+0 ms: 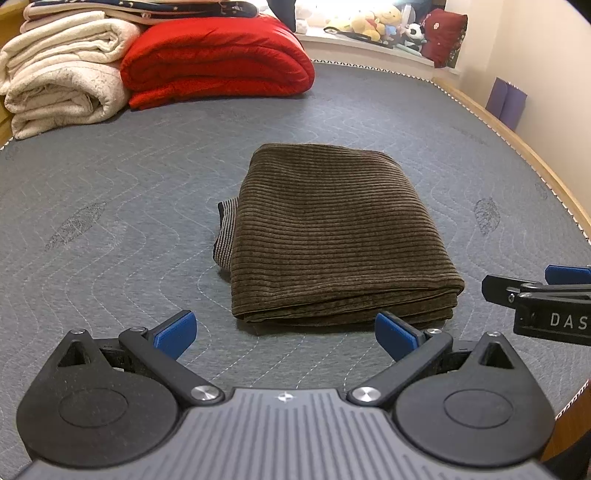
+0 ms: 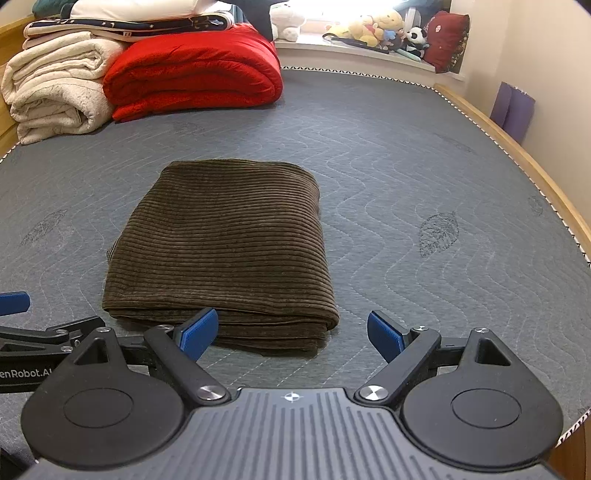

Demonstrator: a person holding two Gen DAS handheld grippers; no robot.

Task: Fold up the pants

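Dark brown corduroy pants (image 1: 332, 236) (image 2: 225, 251) lie folded into a compact rectangle on the grey quilted mattress (image 1: 110, 206) (image 2: 424, 177). A striped inner band (image 1: 225, 236) pokes out at the bundle's left side in the left wrist view. My left gripper (image 1: 284, 334) hovers open just short of the bundle's near edge, nothing between its blue pads (image 1: 175, 332). My right gripper (image 2: 291, 334) is open too, its left pad (image 2: 197, 332) in front of the near folded edge. Each gripper shows at the other view's border (image 1: 539, 299) (image 2: 37, 332).
Folded cream blankets (image 1: 62, 74) (image 2: 55, 85) and a red duvet (image 1: 218, 59) (image 2: 192, 70) are stacked at the mattress's far left. Stuffed toys (image 1: 376, 22) and a red cushion (image 2: 447, 37) sit on the far sill. A wooden bed frame (image 1: 524, 155) runs along the right.
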